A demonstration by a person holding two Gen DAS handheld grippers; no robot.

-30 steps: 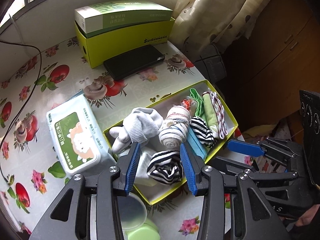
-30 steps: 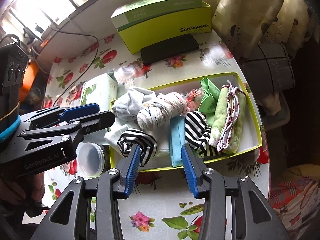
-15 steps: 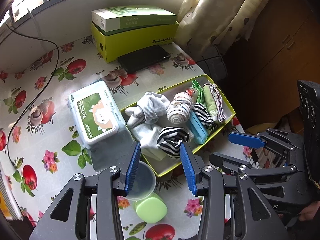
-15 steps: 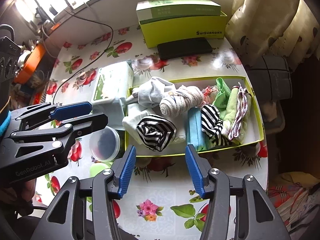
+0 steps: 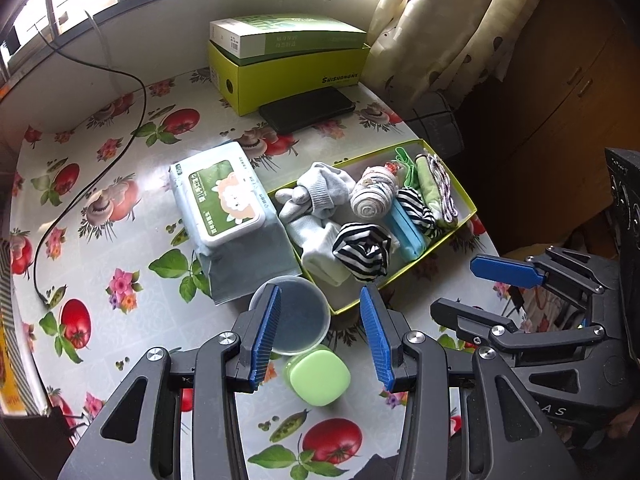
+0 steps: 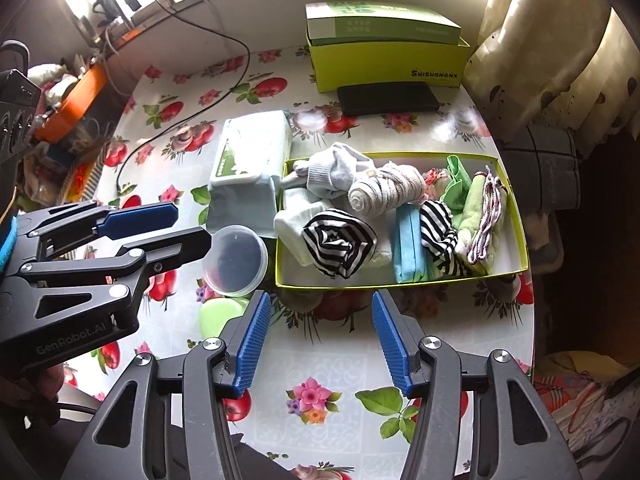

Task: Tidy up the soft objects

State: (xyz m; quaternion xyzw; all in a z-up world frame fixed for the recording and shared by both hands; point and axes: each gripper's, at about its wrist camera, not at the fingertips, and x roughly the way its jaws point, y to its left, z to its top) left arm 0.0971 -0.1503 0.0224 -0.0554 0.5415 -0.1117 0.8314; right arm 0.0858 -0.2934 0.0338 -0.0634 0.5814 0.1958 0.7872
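A shallow yellow-green tray (image 6: 400, 283) (image 5: 467, 200) on the flowered table holds rolled socks and cloths: a black-and-white striped roll (image 6: 340, 248) (image 5: 362, 250), a white sock bundle (image 6: 332, 170) (image 5: 320, 192), a cream striped roll (image 6: 380, 194), a blue folded cloth (image 6: 408, 246) and a green towel (image 6: 476, 208). My left gripper (image 5: 320, 312) hangs open and empty above a clear round cup, short of the tray. My right gripper (image 6: 322, 312) is open and empty over bare table in front of the tray's near wall.
A wet-wipe pack (image 5: 224, 200) lies left of the tray. A clear round cup (image 5: 296, 312) and a green lid (image 5: 320, 376) sit near the front. A yellow box (image 6: 388, 56) with a black phone (image 6: 386, 98) stands at the back. A cable (image 5: 80, 152) crosses the left side.
Both grippers have pulled back and up from the tray, which now looks smaller and farther. The right jaws have spread wider. The striped roll lies in the tray, free of both grippers.
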